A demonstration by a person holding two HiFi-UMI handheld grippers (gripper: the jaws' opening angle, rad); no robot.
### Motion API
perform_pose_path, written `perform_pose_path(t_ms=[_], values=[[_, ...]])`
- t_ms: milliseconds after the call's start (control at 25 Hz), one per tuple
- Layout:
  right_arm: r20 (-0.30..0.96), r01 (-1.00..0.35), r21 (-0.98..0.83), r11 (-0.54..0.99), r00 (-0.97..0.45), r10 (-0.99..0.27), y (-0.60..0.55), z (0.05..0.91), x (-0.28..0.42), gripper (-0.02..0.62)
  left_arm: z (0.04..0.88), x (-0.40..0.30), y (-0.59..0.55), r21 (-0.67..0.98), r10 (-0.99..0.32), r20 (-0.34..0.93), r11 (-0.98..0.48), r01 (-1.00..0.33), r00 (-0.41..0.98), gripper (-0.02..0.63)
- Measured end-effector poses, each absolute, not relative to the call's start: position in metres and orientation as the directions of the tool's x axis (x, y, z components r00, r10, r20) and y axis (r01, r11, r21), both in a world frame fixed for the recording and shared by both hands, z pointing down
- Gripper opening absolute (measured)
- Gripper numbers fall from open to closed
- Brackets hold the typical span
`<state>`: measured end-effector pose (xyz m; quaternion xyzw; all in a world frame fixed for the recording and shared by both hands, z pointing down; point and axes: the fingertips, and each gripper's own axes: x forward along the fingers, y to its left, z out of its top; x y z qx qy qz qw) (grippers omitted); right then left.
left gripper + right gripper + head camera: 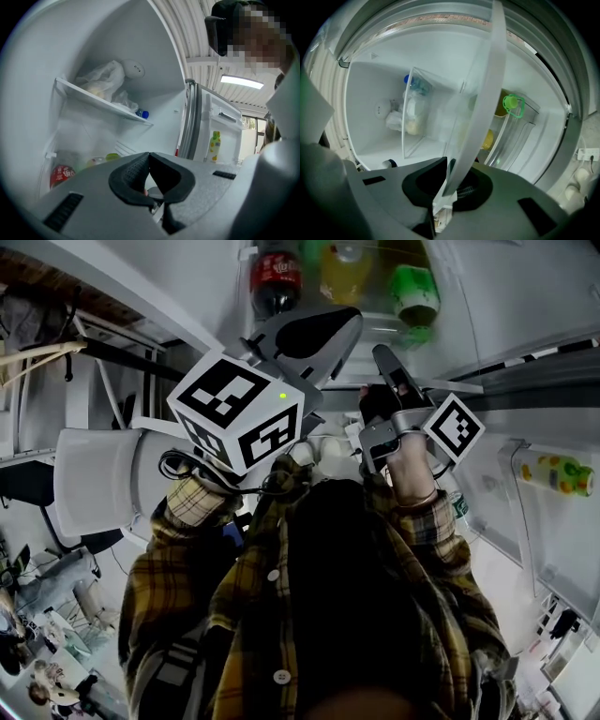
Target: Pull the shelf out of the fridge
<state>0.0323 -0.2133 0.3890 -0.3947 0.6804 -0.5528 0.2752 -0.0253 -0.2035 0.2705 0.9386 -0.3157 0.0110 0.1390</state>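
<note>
The shelf (485, 93) is in the fridge (370, 93), and its near end is right at the right gripper (443, 187). In the right gripper view it looks like a long white strip with clear, see-through stuff next to it. The strip starts between the jaws and runs up and away across the whole view. So its long way points from the gripper deep into the fridge.

The right gripper is squeezed tight on that white edge. The jaws are nearly together, with only the thin edge between them. This gripper looks turned on its side, because the other shelf (410, 140) farther in looks like it stands up. A bag (401, 117) sits on that other shelf. A bottle with a green cap (512, 103) is off to the other side of the strip.

In the head view the right gripper (389, 381) reaches forward into the open fridge. The left gripper (314, 334) is just beside it and points in too, near the drink bottles (277, 282).

The left gripper (149, 157) has its jaws pressed together and holds nothing. From there I see only the fridge wall and a shelf up high.

So the right hand is the one on the shelf. I think the pull has to go straight back toward the person, along the shelf's long way. If it pulls crooked, the shelf may stick. The left gripper is near enough to help hold it up.
</note>
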Motion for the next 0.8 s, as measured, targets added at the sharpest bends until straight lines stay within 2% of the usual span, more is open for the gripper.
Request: perform_pose_path(t_ms=[800], values=[[0.059,-0.22,-0.972,0.079,-0.558,-0.828,-0.2143,0.3891,0.0294,0.042,0.2738,-0.016,-0.201,0.267,-0.51,0.15,-0.804,-0.532,0.847,0.003]])
